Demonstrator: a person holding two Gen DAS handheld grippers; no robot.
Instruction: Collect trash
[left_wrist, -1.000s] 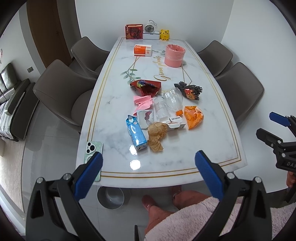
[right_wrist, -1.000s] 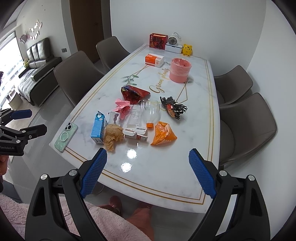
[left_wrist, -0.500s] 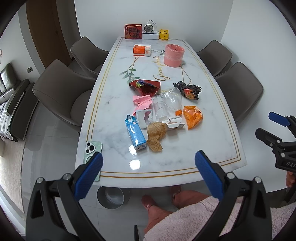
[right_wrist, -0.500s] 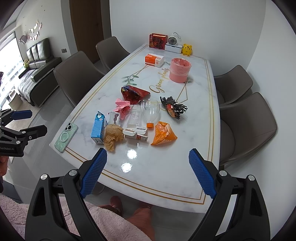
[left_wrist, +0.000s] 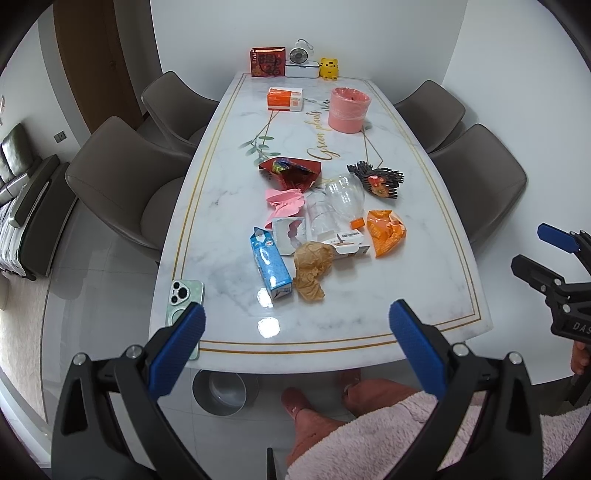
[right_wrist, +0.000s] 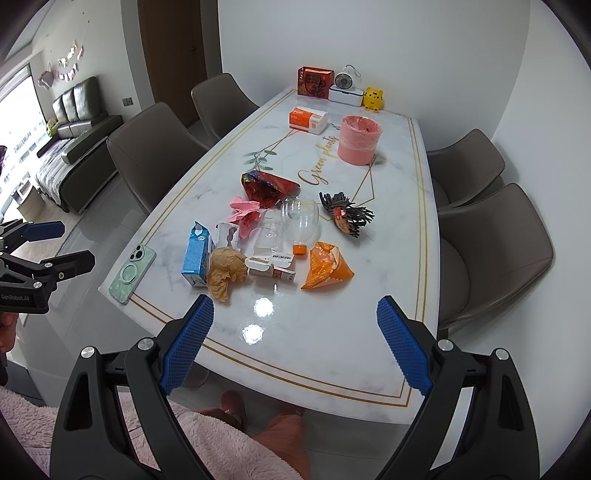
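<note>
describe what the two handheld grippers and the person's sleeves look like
Both grippers are black clamp-like frames with silver screw heads and triangular cut-outs. The left gripper and right gripper each carry two fingers faced with blue cross-hatched pads. White lettering shows on the bodies: "GenRobot.AI" on the left, "DAS" on the right, cut off at the frame edge. No cables show. The person wears a fluffy pale pink sleeve.

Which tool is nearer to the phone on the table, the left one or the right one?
Left. The left tool hangs just over the phone at the table's near-left corner. The right tool is held off the opposite near corner, farther away.
</note>
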